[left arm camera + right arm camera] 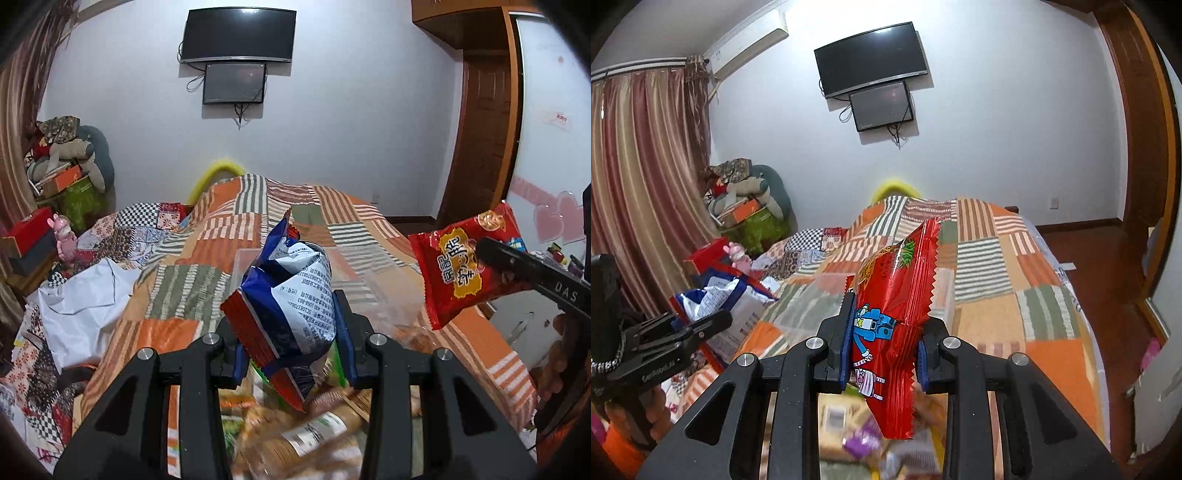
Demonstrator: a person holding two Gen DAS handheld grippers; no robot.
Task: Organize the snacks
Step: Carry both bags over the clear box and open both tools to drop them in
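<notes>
Both tongs are raised above the patchwork bedspread (177, 291), each clamped on a snack: the left gripper (286, 343) pinches a crumpled blue-and-white packet (291, 291), the right gripper (884, 345) a red packet (897, 302). Beneath them a heap of loose snacks (306, 424) blurs together; a clear container (373, 280) seems to stand just beyond the heap, its contents indistinct, and a white bag (85, 310) lies well to the left

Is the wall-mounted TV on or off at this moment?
Off. The TV shows a dark screen with only a faint light reflection, and the smaller monitor mounted below it looks dark too.
</notes>
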